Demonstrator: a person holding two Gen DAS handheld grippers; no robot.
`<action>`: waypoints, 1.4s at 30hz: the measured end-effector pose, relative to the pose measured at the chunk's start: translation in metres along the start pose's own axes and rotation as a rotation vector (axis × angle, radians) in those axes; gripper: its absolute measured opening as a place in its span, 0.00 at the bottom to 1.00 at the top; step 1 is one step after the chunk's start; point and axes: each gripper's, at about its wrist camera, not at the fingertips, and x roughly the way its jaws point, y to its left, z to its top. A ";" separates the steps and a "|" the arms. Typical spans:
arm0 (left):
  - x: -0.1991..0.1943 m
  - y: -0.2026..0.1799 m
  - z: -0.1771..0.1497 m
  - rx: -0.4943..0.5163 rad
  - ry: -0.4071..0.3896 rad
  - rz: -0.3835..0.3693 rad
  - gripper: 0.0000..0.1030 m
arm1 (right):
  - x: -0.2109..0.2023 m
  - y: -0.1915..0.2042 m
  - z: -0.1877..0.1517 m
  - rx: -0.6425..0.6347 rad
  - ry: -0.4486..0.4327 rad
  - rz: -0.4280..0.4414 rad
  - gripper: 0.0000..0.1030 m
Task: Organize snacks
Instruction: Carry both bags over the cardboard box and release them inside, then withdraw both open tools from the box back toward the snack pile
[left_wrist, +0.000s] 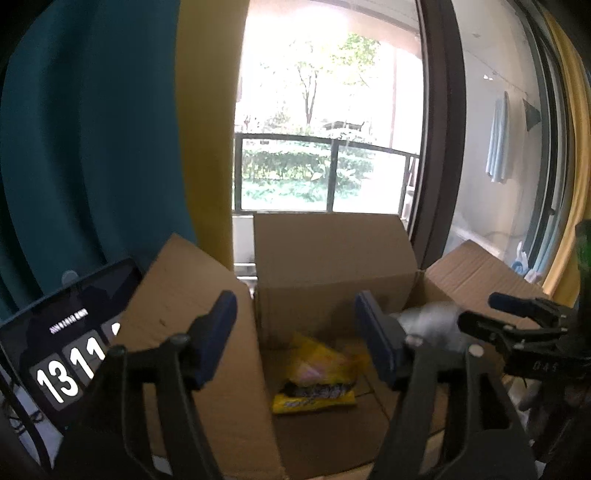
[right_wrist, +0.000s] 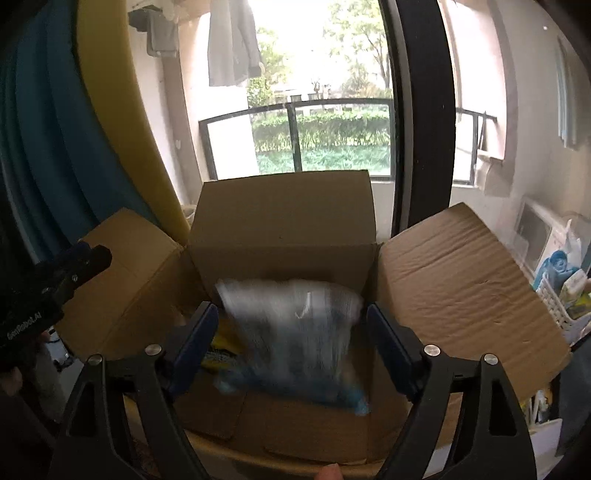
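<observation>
Daylight pours through a tall glass door with a dark frame (left_wrist: 443, 147), beyond which a black balcony railing (left_wrist: 325, 142) and green shrubs show; a teal curtain (left_wrist: 74, 147) and a yellow curtain (left_wrist: 207, 129) hang at nine o'clock of the glass.

Below the door sits an open brown cardboard box (left_wrist: 325, 266) with its flaps spread outward. On the box floor, at about six o'clock of the back wall, lies a yellow snack packet with dark print (left_wrist: 317, 384), resting flat. A dark tablet showing large white clock digits (left_wrist: 62, 358) leans at eight o'clock of the box, just beside its left flap.

The left tool (left_wrist: 295, 339) hangs over the box with its blue-padded jaws standing apart and nothing between them; the yellow packet lies below, clear of the pads.

From the right wrist view, the right tool (right_wrist: 291, 343) also points into the box, its jaws spread wide. A clear, blue-tinted plastic snack bag (right_wrist: 295, 332), heavily blurred, sits between the blue pads (right_wrist: 192, 343) inside the box; the pads do not appear to press on it. A white plastic basket of small items (right_wrist: 561, 295) stands at three o'clock, past the right flap. The left tool shows at nine o'clock in this view.
</observation>
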 end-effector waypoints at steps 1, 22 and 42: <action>-0.001 0.001 -0.001 0.002 -0.001 0.003 0.66 | -0.003 0.001 -0.001 -0.004 -0.002 0.004 0.83; -0.099 -0.011 -0.020 0.028 -0.013 -0.075 0.67 | -0.112 0.043 -0.040 -0.069 -0.056 0.022 0.83; -0.189 -0.004 -0.089 0.006 0.055 -0.157 0.69 | -0.201 0.083 -0.109 -0.088 -0.062 0.028 0.83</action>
